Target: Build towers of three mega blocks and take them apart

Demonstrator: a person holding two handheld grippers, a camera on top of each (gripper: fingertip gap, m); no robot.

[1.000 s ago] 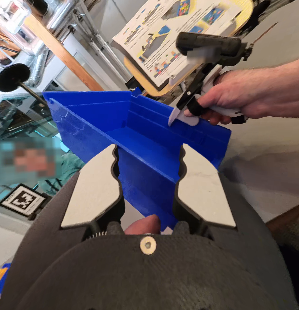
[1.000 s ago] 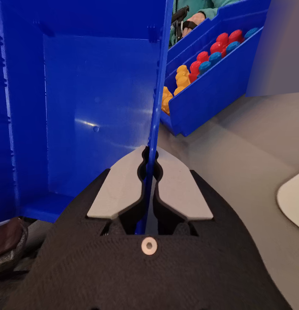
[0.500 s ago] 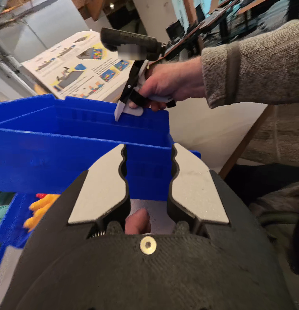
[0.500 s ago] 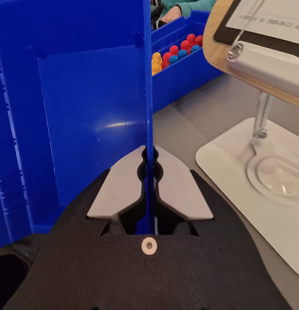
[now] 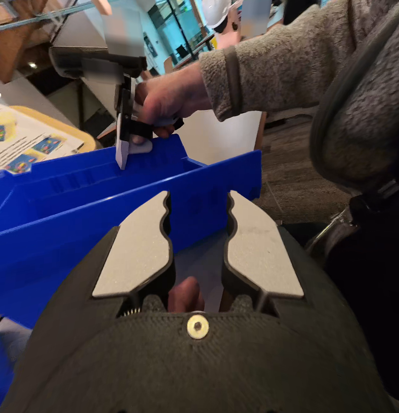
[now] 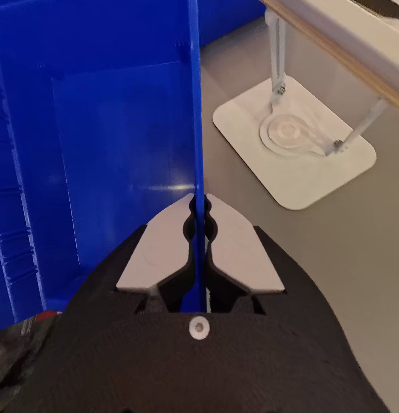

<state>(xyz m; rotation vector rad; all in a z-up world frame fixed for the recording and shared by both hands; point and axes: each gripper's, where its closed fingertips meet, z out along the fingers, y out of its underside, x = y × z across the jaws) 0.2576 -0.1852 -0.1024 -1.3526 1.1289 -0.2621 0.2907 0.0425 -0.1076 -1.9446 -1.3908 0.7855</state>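
R gripper point(image 6: 199, 196): you've got it clamped on the blue bin point(image 6: 104, 134) side wall, both pads tight on the thin rim.
L gripper point(image 5: 198, 196): fingers partly apart, nothing between them; it's pointing at the bin's near wall from outside.
Bin: tilted off the gray table point(image 6: 283, 257), inside bare as far as it shows.
Blocks: can't see any.
Beside bin: white stand base point(image 6: 294, 156).

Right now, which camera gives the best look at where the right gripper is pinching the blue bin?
The right wrist view: the right gripper straddles the blue bin wall edge-on, with both pads closed on its thin rim. The left wrist view shows that gripper farther off, clamped on the bin's far wall, contact less clear.
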